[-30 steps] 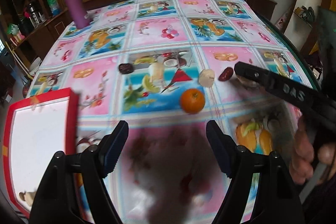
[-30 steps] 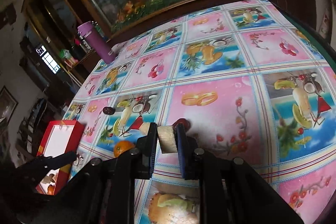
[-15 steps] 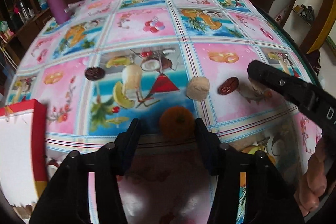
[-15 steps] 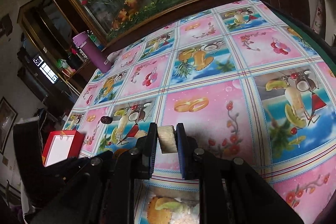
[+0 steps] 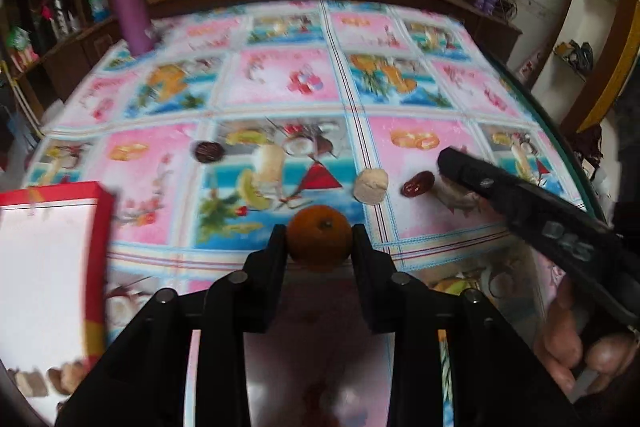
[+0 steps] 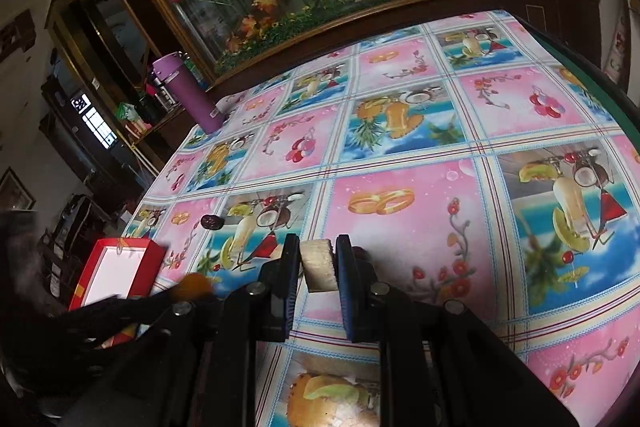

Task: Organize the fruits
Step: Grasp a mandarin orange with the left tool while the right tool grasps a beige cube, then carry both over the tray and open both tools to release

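Both grippers hold fruit: the left gripper (image 5: 320,239) clamps an orange (image 5: 319,237) above the fruit-print tablecloth (image 5: 280,95), near the red box (image 5: 52,263). Right gripper (image 6: 318,263) pinches a pale fruit chunk (image 6: 318,264); a red date (image 5: 418,184) lies beside a similar chunk (image 5: 371,186).

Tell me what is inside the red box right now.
The red box shows a mostly bare white floor. A few brownish pieces sit at its near end in the left wrist view. The frame edge and left gripper hide the remainder.
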A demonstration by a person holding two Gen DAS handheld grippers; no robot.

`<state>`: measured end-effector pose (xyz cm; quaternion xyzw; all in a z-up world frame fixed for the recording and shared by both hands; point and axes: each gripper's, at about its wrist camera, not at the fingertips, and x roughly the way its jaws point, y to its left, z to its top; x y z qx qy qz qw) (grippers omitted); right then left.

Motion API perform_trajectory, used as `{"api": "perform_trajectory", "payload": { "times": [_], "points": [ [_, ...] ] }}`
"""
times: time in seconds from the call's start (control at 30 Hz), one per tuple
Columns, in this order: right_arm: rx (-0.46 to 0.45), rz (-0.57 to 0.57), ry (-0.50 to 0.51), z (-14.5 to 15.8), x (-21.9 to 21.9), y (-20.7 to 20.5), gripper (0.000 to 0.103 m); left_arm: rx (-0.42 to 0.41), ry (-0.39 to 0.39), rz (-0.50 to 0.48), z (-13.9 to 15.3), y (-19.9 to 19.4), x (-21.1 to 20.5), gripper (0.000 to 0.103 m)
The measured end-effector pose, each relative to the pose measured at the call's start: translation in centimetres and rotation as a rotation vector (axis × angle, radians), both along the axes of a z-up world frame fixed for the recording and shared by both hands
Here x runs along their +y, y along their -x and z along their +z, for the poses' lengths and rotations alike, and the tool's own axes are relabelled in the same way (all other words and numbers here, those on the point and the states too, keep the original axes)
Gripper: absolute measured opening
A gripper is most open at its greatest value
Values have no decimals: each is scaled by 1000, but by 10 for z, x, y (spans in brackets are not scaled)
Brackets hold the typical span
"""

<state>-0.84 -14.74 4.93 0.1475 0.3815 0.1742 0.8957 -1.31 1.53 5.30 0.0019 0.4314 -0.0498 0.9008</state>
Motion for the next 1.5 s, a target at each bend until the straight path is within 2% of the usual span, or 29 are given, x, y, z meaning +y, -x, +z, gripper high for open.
{"api": "perform_trajectory", "payload": {
  "times": [0.1,0.3,0.4,0.6,0.8,0.9,1.17,1.5],
  "points": [
    [-3,21,17,-1,8,3,16,-52,-9,23,19,25,11,34],
    [29,107,-15,2,40,20,16,-129,-23,65,46,71,49,34],
    [35,196,-50,10,76,40,16,-164,-47,114,55,93,79,34],
    [-18,394,-6,34,170,77,16,-208,-79,252,62,122,151,34],
    [-3,494,21,31,238,89,16,-174,-51,388,47,134,221,34],
    [12,521,44,24,262,95,16,-157,-29,410,37,137,237,34],
    [26,512,130,6,292,93,16,-122,-22,438,16,132,253,34],
    [66,495,202,-12,307,90,16,-75,-77,475,-2,125,265,34]
  ]
}}
